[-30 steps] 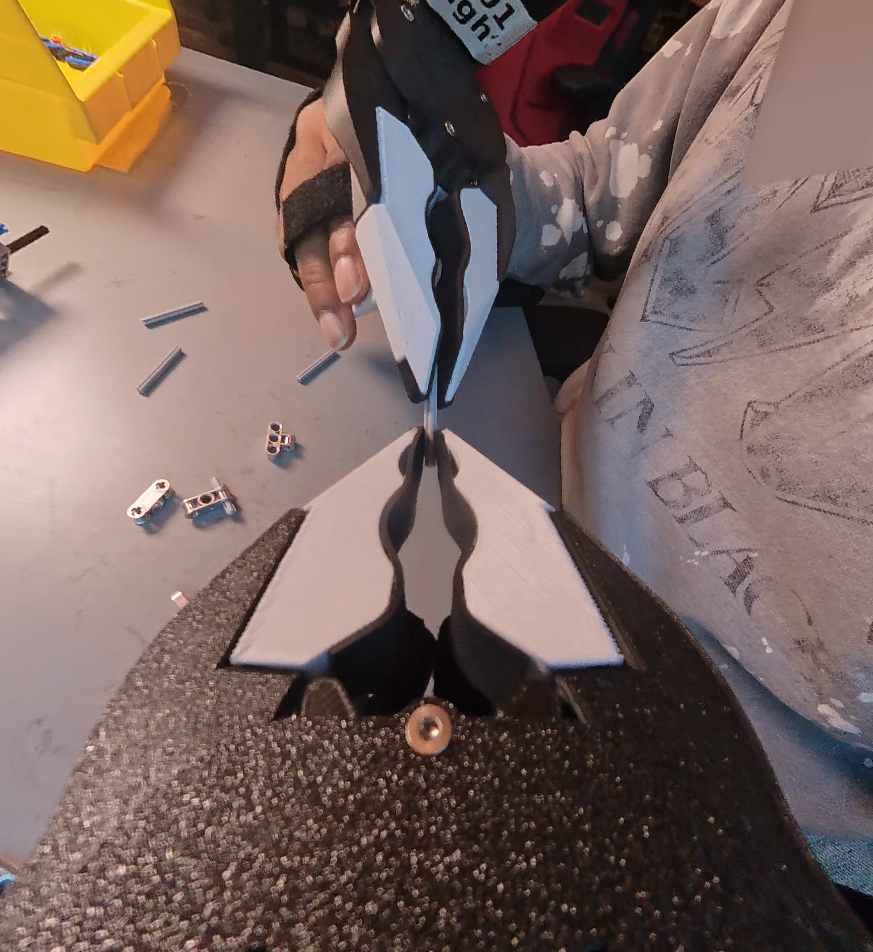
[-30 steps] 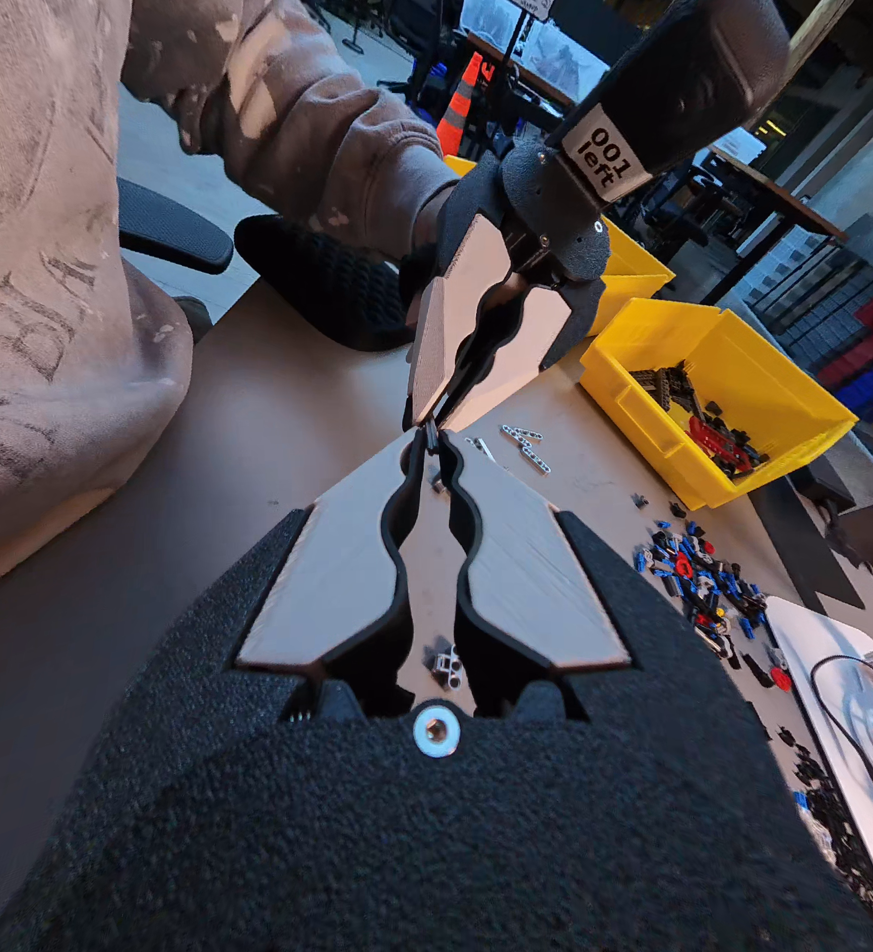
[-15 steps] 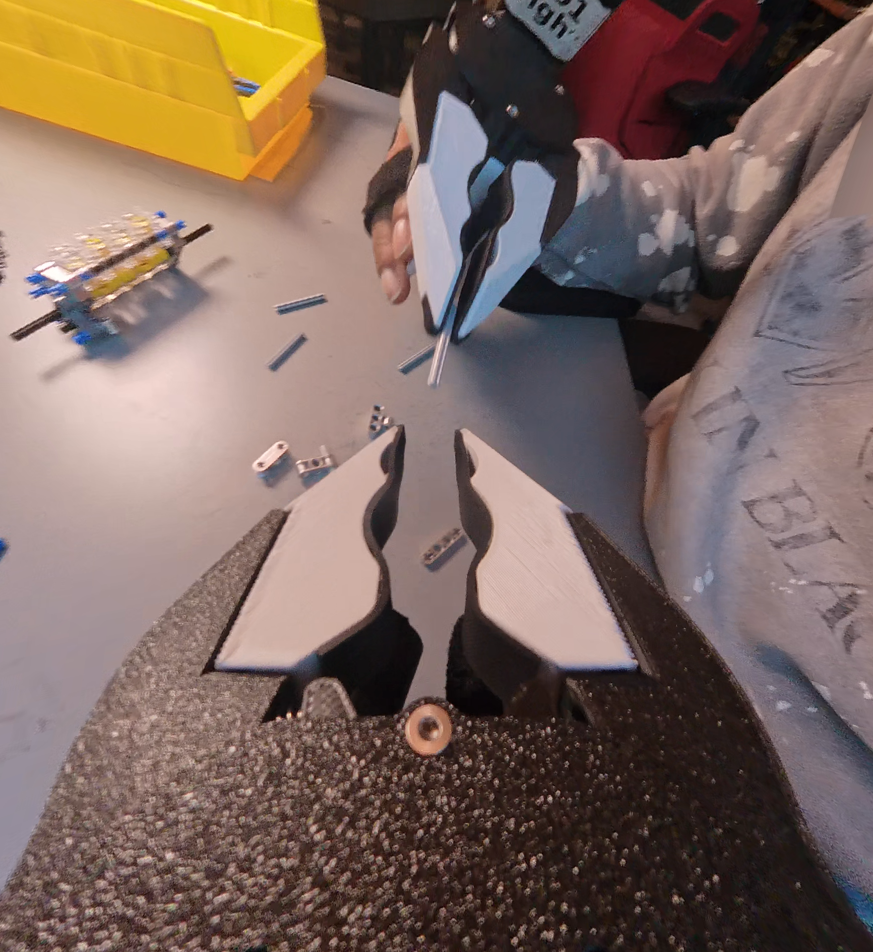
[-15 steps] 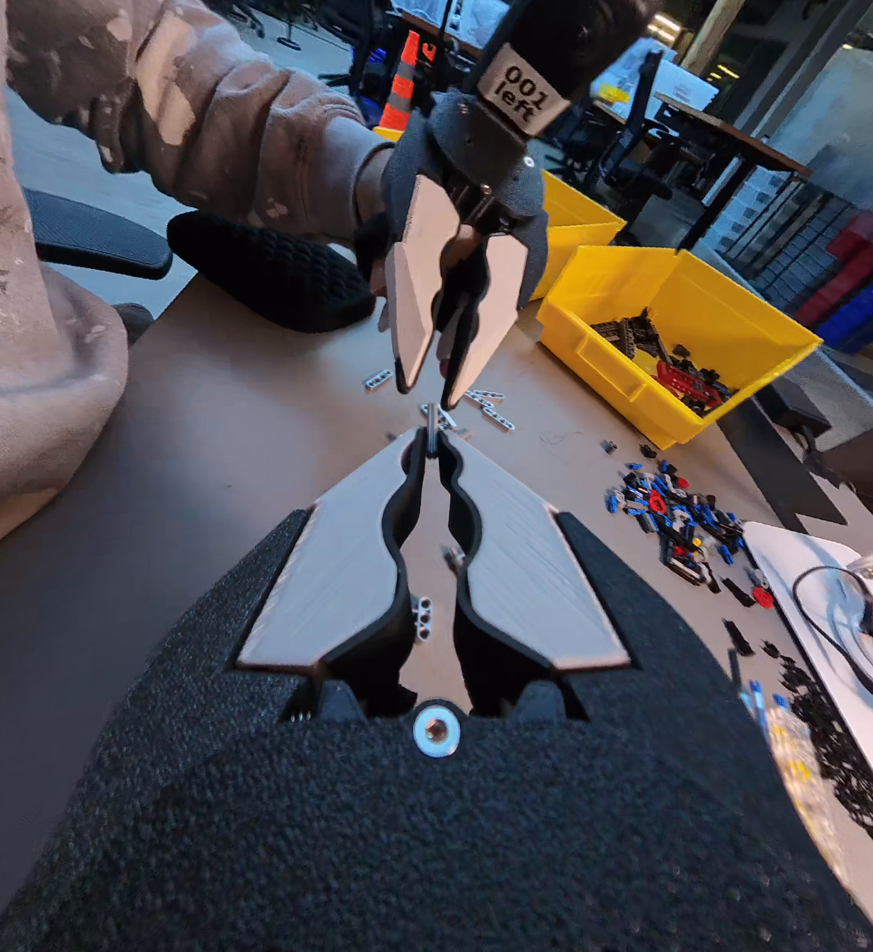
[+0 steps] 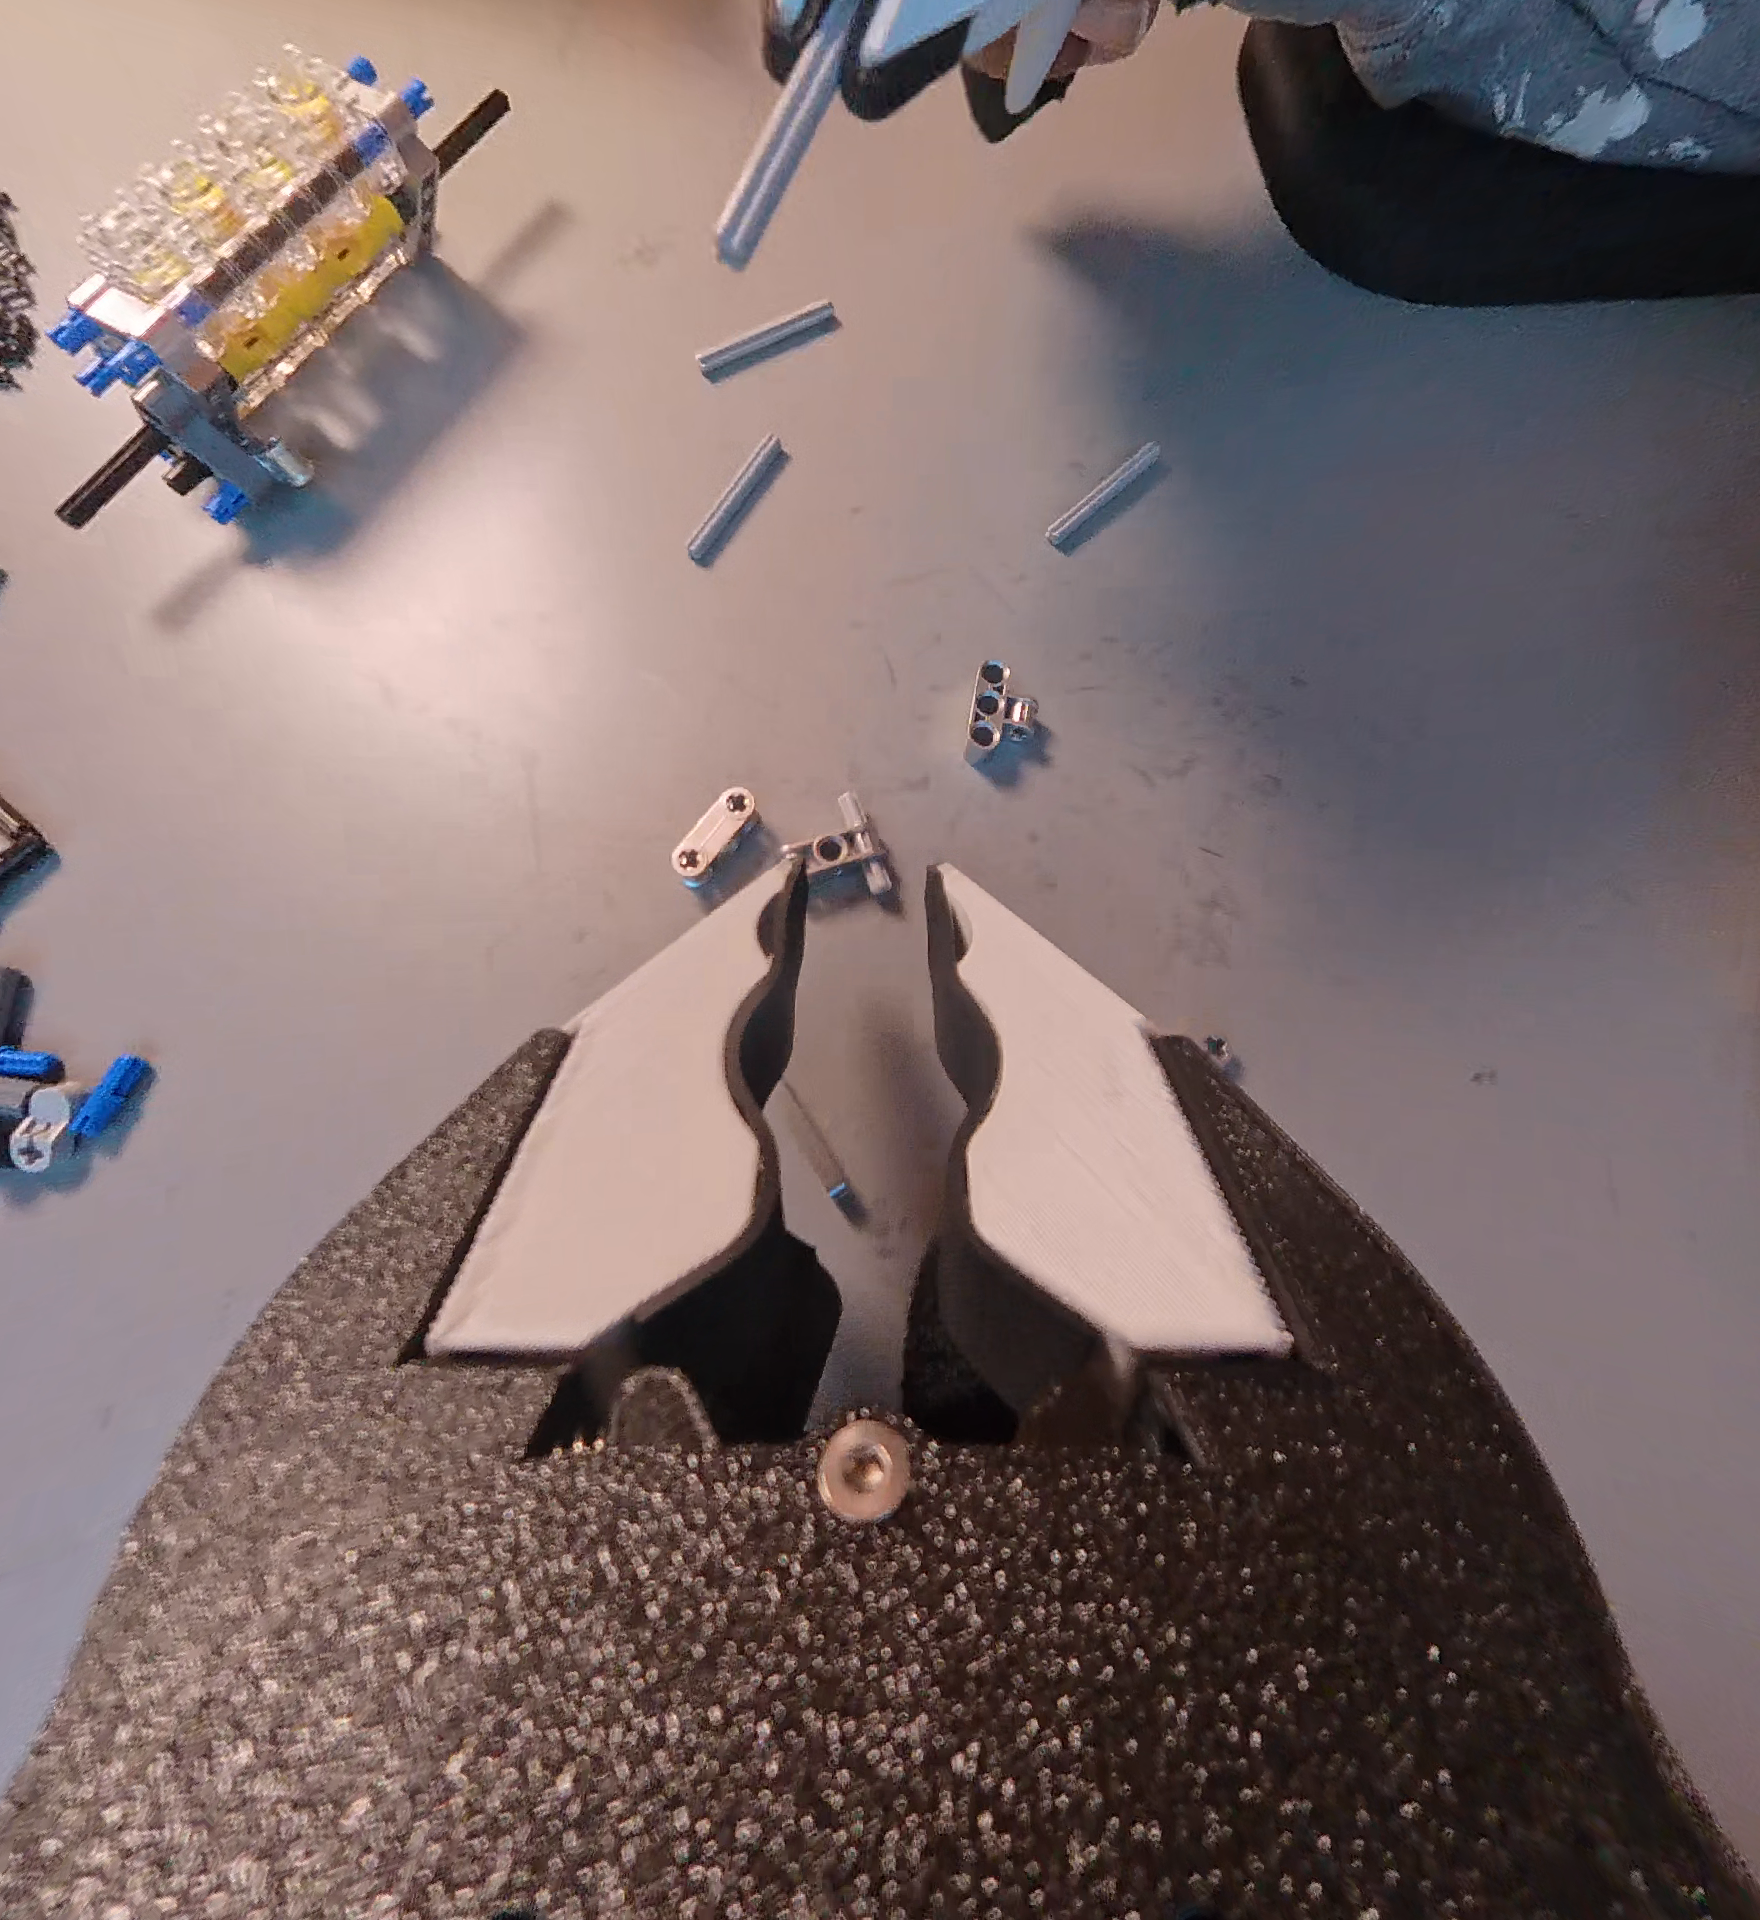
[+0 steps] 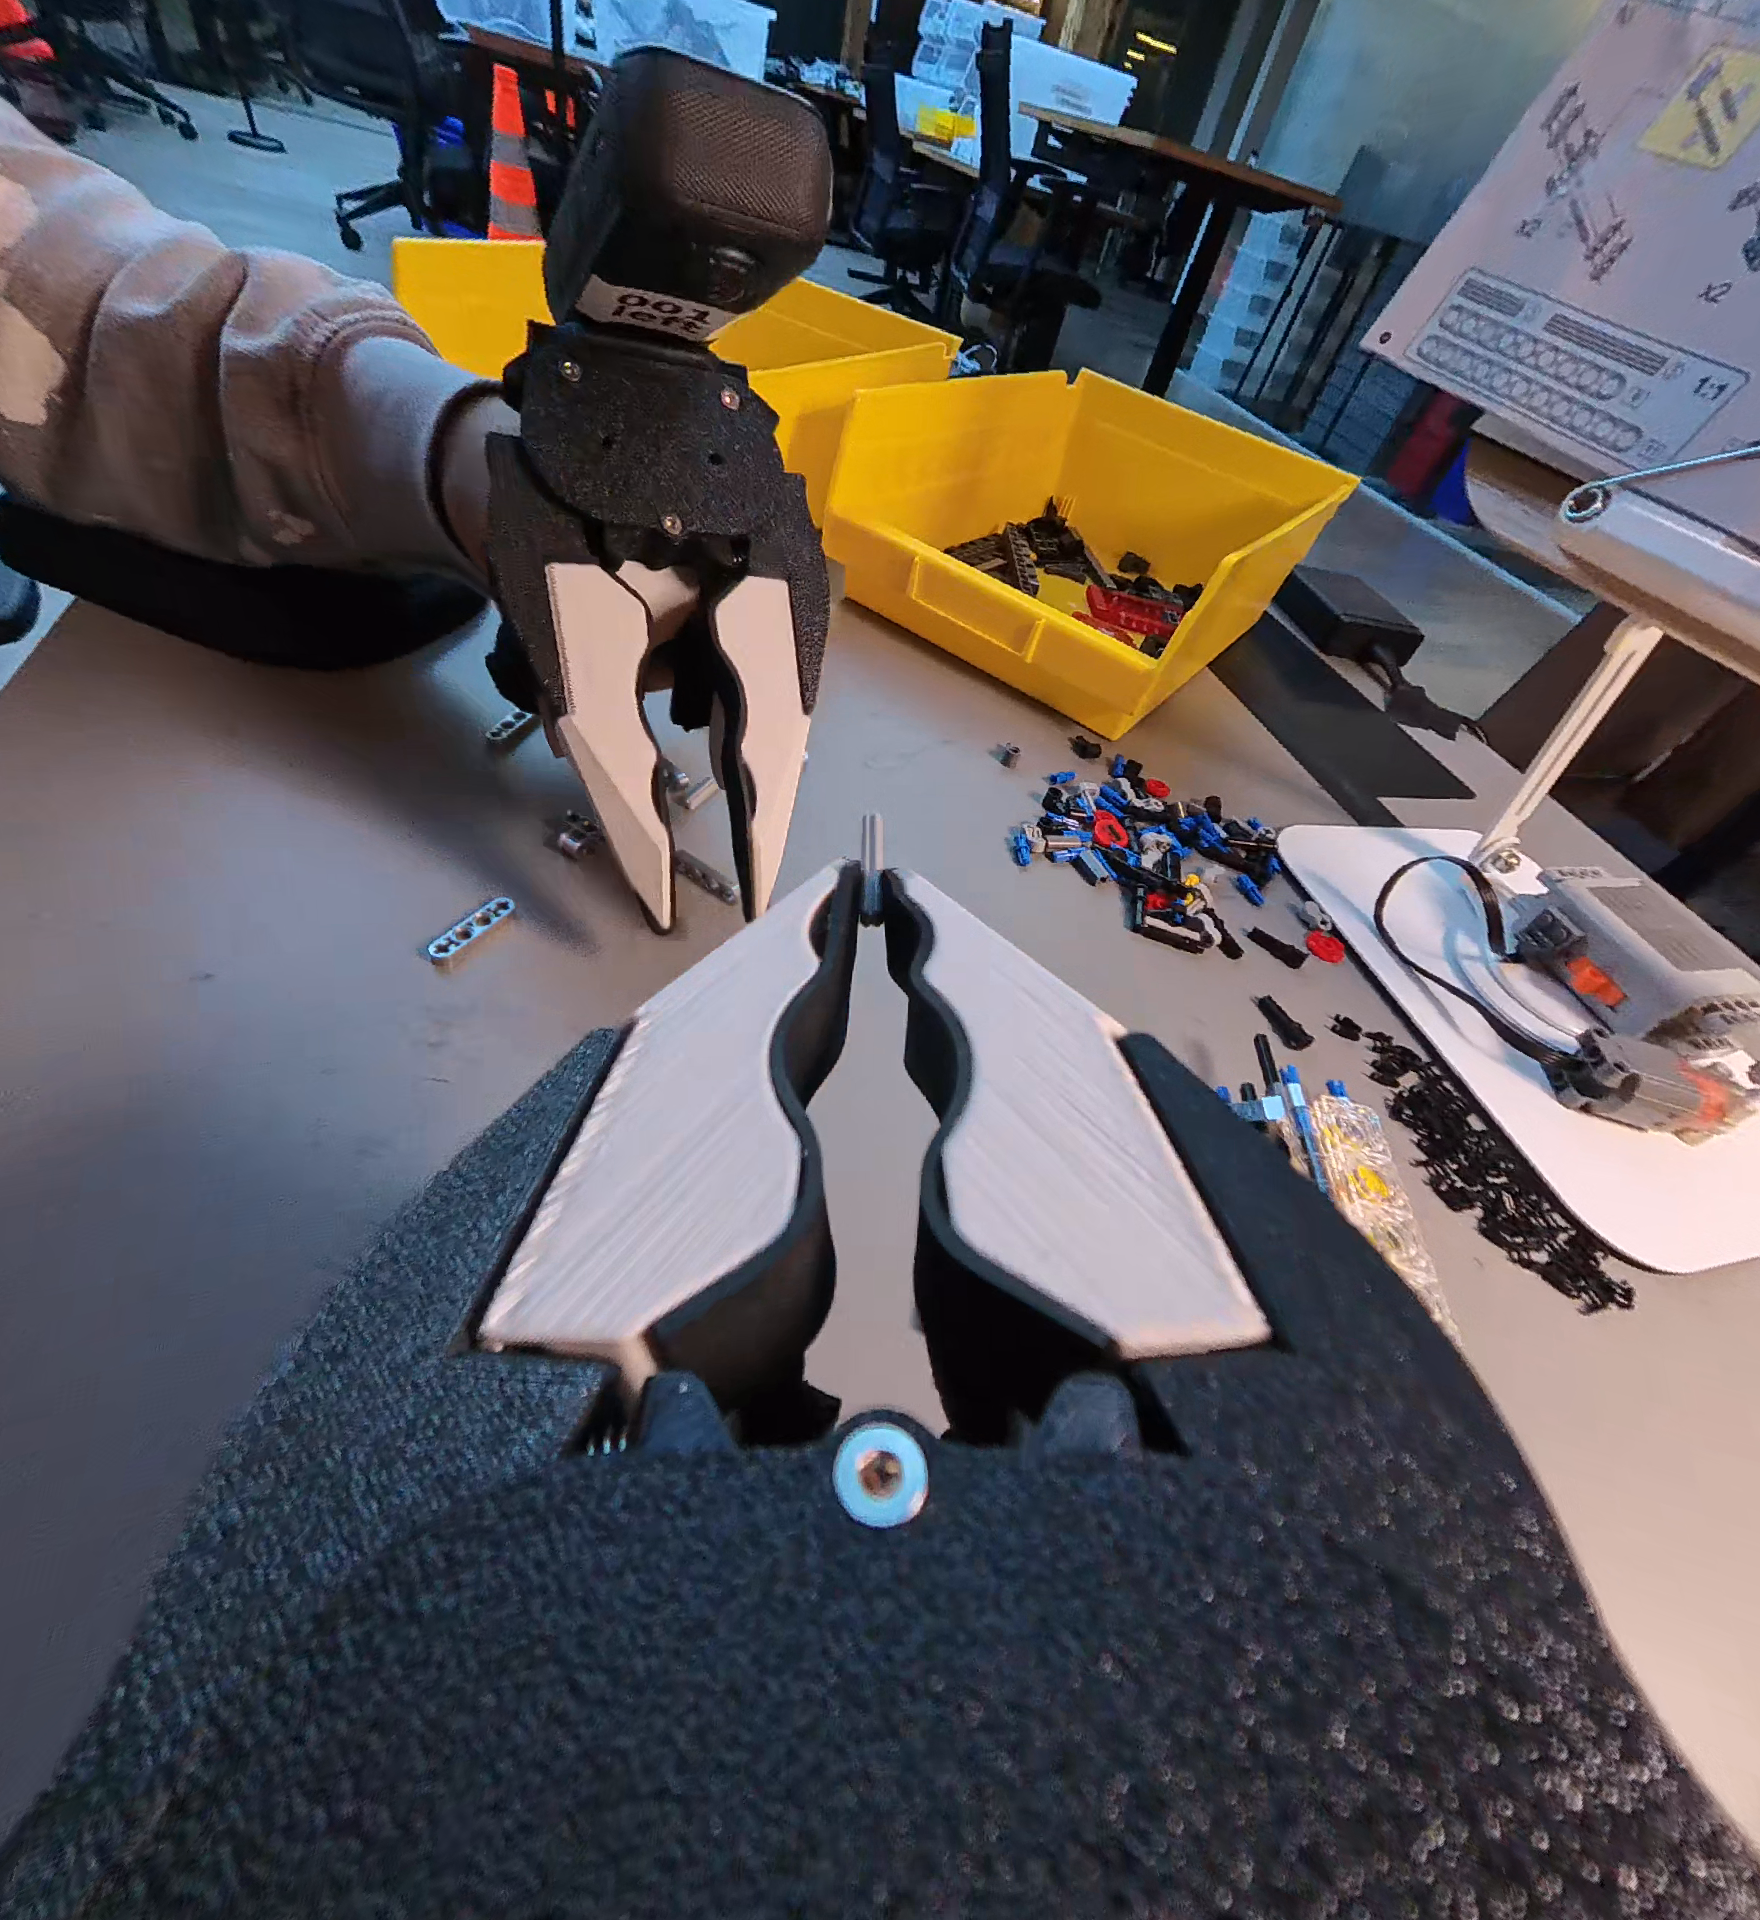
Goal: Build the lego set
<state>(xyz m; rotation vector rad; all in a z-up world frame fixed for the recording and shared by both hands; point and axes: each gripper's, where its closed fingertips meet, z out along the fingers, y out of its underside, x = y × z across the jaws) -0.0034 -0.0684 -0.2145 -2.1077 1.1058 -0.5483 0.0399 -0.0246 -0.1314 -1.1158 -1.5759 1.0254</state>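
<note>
Right wrist view: the right gripper, pale ribbed plastic fingers on a grainy black body, pinches a thin grey ridged axle at its tips, jaws nearly closed around it. The left gripper hovers low over the matte grey table, jaws narrowly parted and empty, just above a small grey pin connector and a flat two-hole link. A blurred grey piece between its fingers is hard to make out. Loose grey axles lie beyond, beside a clear, yellow and blue brick assembly. Glossy yellow bins hold dark parts; desks and chairs fill the dim room behind.
</note>
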